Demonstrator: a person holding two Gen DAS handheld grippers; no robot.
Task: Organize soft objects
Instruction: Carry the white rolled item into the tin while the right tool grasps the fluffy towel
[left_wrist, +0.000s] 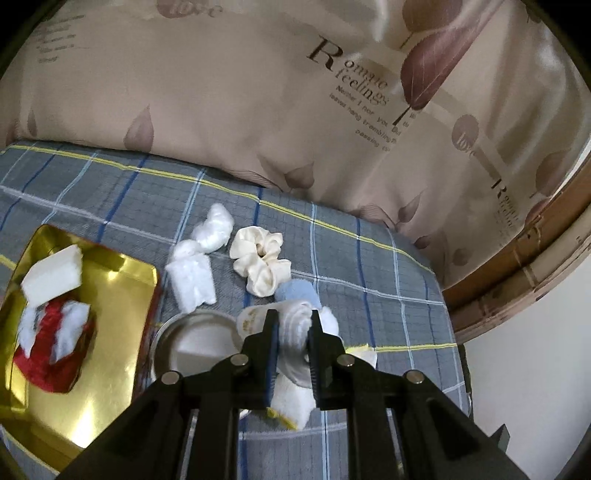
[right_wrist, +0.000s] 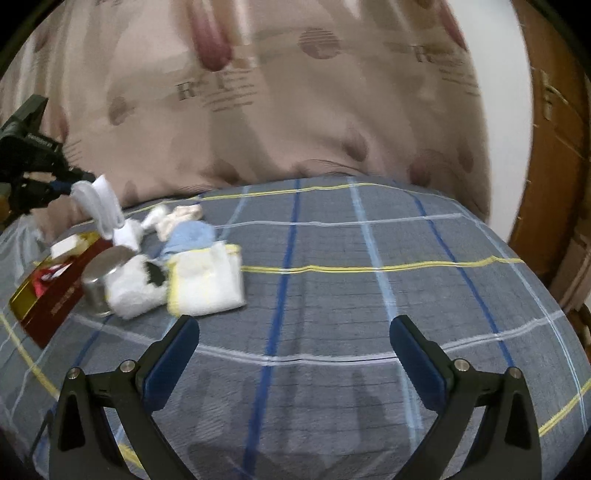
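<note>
My left gripper (left_wrist: 292, 332) is shut on a white sock (left_wrist: 295, 325) and holds it above the bed; in the right wrist view the sock (right_wrist: 99, 206) hangs from it at the far left. A cream scrunchie (left_wrist: 260, 264), white cotton pieces (left_wrist: 195, 273) and a blue cloth (left_wrist: 297, 293) lie on the plaid bedsheet (left_wrist: 369, 277). A gold tin box (left_wrist: 110, 332) holds a white sponge (left_wrist: 53, 275) and a red-and-white item (left_wrist: 55, 347). My right gripper (right_wrist: 293, 332) is open and empty over bare sheet. A folded white towel (right_wrist: 207, 284) and a white fluffy item (right_wrist: 135, 284) lie to its front left.
A round metal tin (left_wrist: 192, 343) stands beside the gold box; it also shows in the right wrist view (right_wrist: 99, 284). A beige printed quilt (left_wrist: 258, 92) is piled behind the objects. A wooden frame (left_wrist: 517, 266) and a white wall are at the right.
</note>
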